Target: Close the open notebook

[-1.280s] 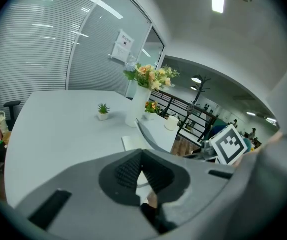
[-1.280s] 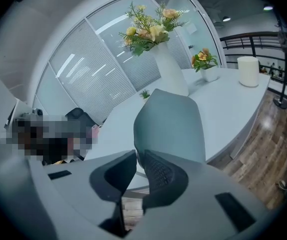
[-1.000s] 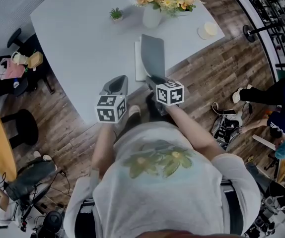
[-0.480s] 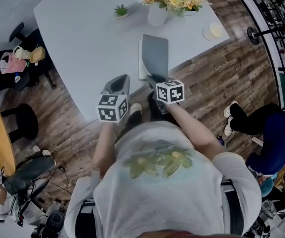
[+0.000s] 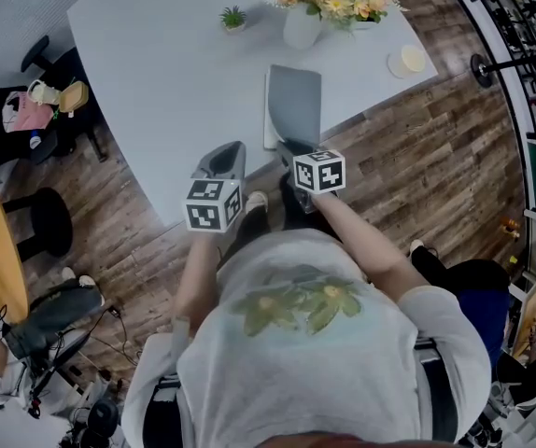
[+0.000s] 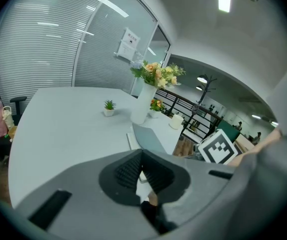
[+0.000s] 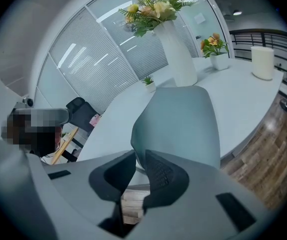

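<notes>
The notebook (image 5: 270, 127) lies on the white table (image 5: 165, 73) near its front edge. Its grey cover (image 5: 294, 101) is lifted and stands tilted above the white pages. My right gripper (image 5: 291, 147) is shut on the cover's near edge; in the right gripper view the cover (image 7: 181, 121) rises from between the pads (image 7: 158, 171). My left gripper (image 5: 226, 157) hovers to the left of the notebook over the table edge, shut with nothing in it. In the left gripper view, the cover (image 6: 148, 139) shows just beyond that gripper (image 6: 141, 156).
A white vase of flowers (image 5: 301, 26) stands just behind the notebook, a small potted plant (image 5: 233, 19) to its left and a pale candle (image 5: 410, 60) at the right corner. Wooden floor (image 5: 408, 147) lies right of the table. Chairs stand at the left.
Both grippers and the lifted cover stay almost where they were. A person on the floor at the right has moved toward the lower right.
</notes>
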Tool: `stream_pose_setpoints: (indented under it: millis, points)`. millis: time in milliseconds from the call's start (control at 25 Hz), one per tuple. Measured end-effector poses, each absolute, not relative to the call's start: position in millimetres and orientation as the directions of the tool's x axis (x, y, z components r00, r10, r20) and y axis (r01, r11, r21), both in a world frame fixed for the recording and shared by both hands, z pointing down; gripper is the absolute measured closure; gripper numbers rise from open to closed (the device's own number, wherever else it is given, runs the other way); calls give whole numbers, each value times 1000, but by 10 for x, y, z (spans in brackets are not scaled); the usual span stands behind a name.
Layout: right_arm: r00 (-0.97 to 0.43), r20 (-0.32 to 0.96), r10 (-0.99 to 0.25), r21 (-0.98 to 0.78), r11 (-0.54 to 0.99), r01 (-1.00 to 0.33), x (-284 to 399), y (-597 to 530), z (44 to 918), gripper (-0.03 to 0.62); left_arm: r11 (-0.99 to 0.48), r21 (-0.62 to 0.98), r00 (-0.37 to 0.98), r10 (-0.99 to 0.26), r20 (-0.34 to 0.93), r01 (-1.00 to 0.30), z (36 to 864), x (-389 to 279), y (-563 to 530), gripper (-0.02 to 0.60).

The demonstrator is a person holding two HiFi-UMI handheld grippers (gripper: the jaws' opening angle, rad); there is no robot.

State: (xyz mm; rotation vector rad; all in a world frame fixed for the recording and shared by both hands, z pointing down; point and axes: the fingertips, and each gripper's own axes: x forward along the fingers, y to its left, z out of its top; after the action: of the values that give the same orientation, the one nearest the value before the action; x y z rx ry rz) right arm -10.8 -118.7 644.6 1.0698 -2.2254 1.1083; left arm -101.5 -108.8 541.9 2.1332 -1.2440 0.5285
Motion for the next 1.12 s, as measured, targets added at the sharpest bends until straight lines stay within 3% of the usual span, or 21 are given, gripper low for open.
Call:
stream_pose_setpoints:
  millis: [520,1120]
  points:
    - [-601,682,-415,-442,420,-792,-188,-1194,6538,523,-345,308,463,-638,616,-886,5460,-1044,-1032,578]
    - [-490,810,-322,-215,614,-759,-300,-1189,6707,520,-363,310,476,-630,613,-879,5450,-993,-990,578]
